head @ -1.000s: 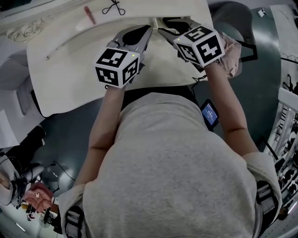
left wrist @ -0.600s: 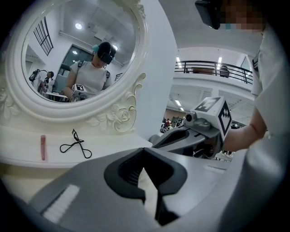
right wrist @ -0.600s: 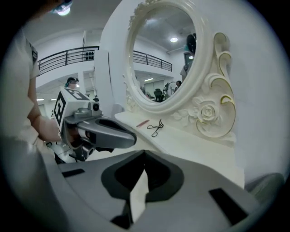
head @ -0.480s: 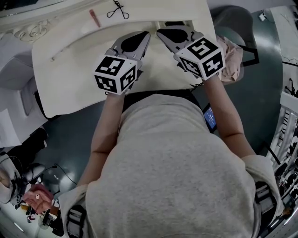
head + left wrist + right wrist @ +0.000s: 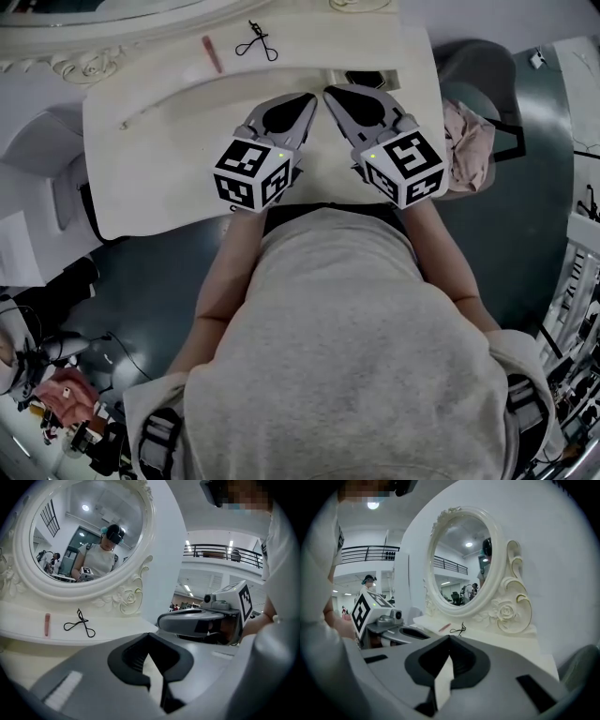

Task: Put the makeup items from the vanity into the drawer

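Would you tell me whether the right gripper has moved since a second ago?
Yes. The right gripper has drawn back from the black eyelash curler, toward the front edge of the cream vanity top.

The left gripper (image 5: 309, 97) and right gripper (image 5: 329, 92) are grey, their cubes patterned with black-and-white squares. Beyond their fingers (image 5: 292, 112): a pink stick (image 5: 213, 53), a black eyelash curler (image 5: 256, 41), and the cream vanity (image 5: 159, 141).

Shut the right gripper (image 5: 330, 93) on nothing. Drew it back from the dark opening (image 5: 366, 79) in the vanity (image 5: 169, 159) toward the body, apparently slightly higher too.
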Demonstrator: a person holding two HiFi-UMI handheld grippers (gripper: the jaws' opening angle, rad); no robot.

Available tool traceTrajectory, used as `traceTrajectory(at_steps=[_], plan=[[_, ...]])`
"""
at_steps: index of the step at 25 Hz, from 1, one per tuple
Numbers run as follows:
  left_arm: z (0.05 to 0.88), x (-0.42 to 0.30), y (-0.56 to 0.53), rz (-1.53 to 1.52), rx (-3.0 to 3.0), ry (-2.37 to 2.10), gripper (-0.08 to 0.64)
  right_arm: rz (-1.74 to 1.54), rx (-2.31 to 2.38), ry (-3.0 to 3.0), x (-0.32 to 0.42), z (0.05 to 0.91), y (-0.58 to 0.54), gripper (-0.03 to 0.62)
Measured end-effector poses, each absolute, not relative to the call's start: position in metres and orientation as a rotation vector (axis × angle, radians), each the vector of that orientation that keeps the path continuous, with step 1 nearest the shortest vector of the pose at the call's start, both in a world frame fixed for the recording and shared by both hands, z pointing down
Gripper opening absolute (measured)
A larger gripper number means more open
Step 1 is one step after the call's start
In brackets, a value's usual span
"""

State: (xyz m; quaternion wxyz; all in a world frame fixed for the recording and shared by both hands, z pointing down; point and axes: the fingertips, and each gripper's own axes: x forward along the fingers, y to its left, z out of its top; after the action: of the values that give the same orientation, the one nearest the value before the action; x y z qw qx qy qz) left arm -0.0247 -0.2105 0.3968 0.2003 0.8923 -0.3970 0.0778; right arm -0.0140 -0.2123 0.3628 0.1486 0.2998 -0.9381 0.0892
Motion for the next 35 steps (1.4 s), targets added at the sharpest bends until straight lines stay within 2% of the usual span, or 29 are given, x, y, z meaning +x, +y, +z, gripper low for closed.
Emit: traceTrajectory(at_steps=[35], plan=[[0.420, -0.024, -0.201, 0.263, 2.446, -1.181, 0.009, 0.294, 0.904, -2.674, -0.011, 0.383, -0.205, 0.008]])
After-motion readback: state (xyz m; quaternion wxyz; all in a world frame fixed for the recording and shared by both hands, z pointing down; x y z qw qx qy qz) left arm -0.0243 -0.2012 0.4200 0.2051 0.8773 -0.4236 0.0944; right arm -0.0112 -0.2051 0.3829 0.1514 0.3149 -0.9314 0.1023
